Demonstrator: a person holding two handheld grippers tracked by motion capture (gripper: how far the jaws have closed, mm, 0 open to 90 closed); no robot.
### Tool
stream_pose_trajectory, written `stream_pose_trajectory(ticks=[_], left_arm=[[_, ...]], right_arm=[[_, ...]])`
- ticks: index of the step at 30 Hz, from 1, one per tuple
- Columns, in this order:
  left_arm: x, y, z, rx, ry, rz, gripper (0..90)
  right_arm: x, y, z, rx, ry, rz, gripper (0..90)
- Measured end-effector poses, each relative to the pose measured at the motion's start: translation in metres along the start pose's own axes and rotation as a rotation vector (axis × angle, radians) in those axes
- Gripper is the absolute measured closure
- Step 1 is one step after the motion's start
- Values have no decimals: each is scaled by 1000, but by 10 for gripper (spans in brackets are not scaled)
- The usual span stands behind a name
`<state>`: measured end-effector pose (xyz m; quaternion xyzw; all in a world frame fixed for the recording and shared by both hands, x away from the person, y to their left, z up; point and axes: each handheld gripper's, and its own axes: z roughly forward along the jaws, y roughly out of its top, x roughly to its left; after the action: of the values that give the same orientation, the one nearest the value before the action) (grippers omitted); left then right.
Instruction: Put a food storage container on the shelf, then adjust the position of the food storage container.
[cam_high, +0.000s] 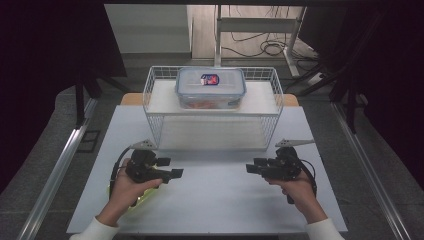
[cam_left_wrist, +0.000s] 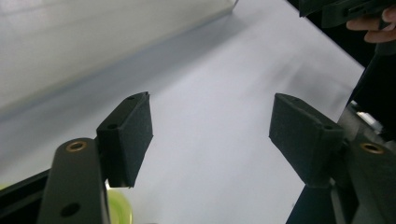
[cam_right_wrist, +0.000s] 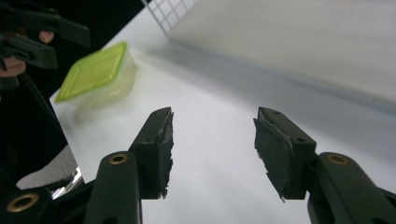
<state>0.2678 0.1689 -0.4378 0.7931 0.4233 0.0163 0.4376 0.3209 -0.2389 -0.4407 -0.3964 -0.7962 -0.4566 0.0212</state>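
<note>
Both grippers, left & right, gape empty; green-lidded box, prob. plastic, beside left hand.

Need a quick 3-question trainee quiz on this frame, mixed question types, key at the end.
1. True or false: the clear plastic lidded container sits on top of the white wire rack.
2. Multiple choice: the left gripper has between its jaws A) a lid, B) nothing, C) a cable.
3. Fill in: the small box with the yellow-green lid lies on the white table near the person's ____ hand.

Key: 1 true. 2 B; the right gripper is likewise open and empty. 3 left.
</note>
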Motion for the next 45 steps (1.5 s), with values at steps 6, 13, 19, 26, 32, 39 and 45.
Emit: stream_pose_trajectory(ticks=[6, 13, 19, 26, 32, 39, 45], left_arm=[[-5, -20, 3, 17, -6, 4, 293], [-2, -30, 8, 34, 8, 0, 296], [-1, -34, 4, 33, 33, 15, 299], [-1, -41, -17, -8, 61, -3, 300], [4, -48, -38, -14, 109, -17, 344], [18, -58, -72, -34, 209, -51, 675], [39, -75, -93, -38, 252, -107, 896]], right_arm=[[2, -19, 5, 10, 1, -9, 449], [2, -25, 9, 11, 3, -13, 445], [1, -26, 8, 9, -2, -19, 443], [1, -27, 7, 0, 0, -15, 443], [1, -29, 5, -2, 0, -14, 439], [0, -30, 5, -9, -6, -7, 439], [2, -30, 6, -7, -4, -8, 439]])
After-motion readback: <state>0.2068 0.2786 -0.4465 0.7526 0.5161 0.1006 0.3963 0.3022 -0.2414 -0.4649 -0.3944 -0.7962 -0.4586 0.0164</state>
